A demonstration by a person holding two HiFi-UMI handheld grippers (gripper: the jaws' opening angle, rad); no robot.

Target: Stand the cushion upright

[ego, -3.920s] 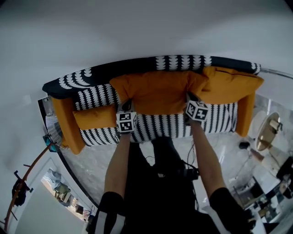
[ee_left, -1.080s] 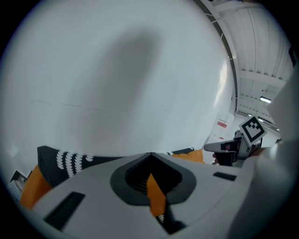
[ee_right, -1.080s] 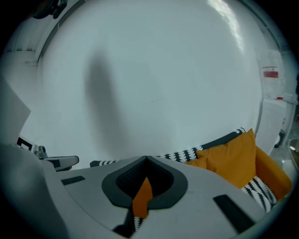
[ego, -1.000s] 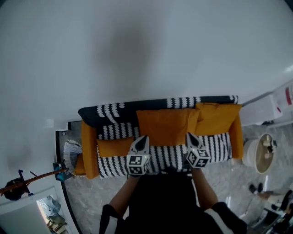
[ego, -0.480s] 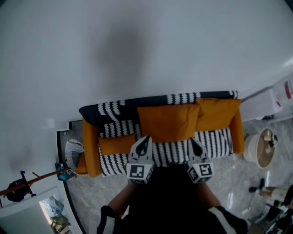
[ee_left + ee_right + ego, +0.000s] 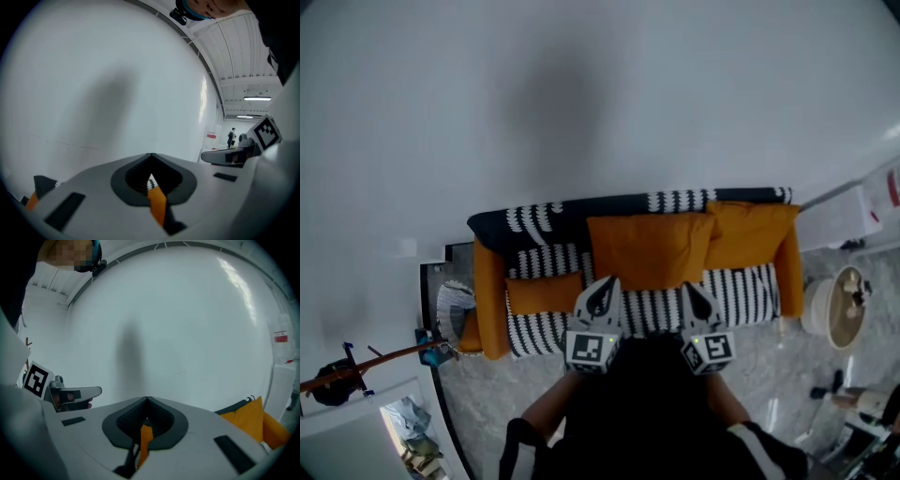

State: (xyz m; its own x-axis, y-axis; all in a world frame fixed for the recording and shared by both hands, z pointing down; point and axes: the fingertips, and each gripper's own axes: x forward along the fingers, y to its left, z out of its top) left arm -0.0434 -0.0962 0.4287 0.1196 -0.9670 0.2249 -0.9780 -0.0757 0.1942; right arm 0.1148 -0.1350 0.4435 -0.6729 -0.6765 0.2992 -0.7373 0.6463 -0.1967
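The big orange cushion (image 6: 649, 248) stands upright against the backrest of the black-and-white patterned sofa (image 6: 741, 291), in the middle of the seat. My left gripper (image 6: 603, 287) and right gripper (image 6: 693, 292) hover in front of the seat's front edge, apart from the cushion, both shut with nothing held. In the left gripper view the shut left gripper (image 6: 151, 157) points at the white wall, and a sliver of orange shows through the slit. The right gripper view has the right gripper (image 6: 146, 400) shut the same way.
A second orange cushion (image 6: 752, 234) leans in the sofa's right corner, also seen as an orange cushion (image 6: 253, 420) in the right gripper view. A small orange bolster (image 6: 544, 292) lies on the seat's left. A round side table (image 6: 836, 309) stands right, a basket (image 6: 450, 311) left.
Earlier both grippers were at the middle cushion's lower corners. Over the last second they drew back from the sofa and rose; the cushion stays upright.
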